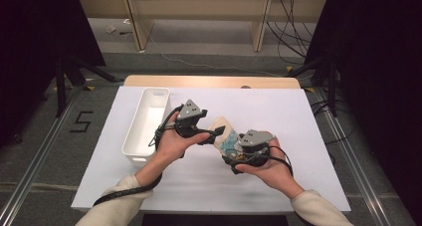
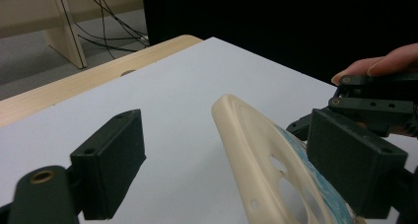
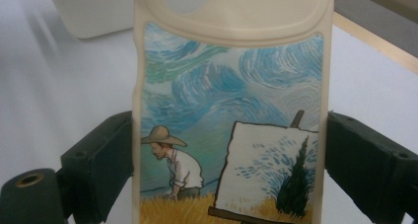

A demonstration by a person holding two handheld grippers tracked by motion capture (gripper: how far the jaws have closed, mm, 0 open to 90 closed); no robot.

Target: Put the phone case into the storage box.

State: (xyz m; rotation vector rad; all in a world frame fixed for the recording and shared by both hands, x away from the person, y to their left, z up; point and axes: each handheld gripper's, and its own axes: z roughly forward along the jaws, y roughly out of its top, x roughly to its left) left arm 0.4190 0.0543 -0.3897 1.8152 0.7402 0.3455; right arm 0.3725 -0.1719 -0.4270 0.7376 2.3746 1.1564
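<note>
Half the phone case (image 3: 231,110) hides between right gripper (image 3: 229,160) jaws.

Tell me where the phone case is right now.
The phone case is held above the white table near its centre in the high view, clamped in the right gripper, right of the white bin, the open left gripper beside it.

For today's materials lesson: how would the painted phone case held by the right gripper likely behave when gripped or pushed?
The phone case looks like a thin, hollow shell with cut-outs, so probably light. Its rounded cream rim suggests soft plastic that may flex under the right gripper's jaws at its sides. Flat-backed, it would likely slide, not roll, on the white table.
</note>
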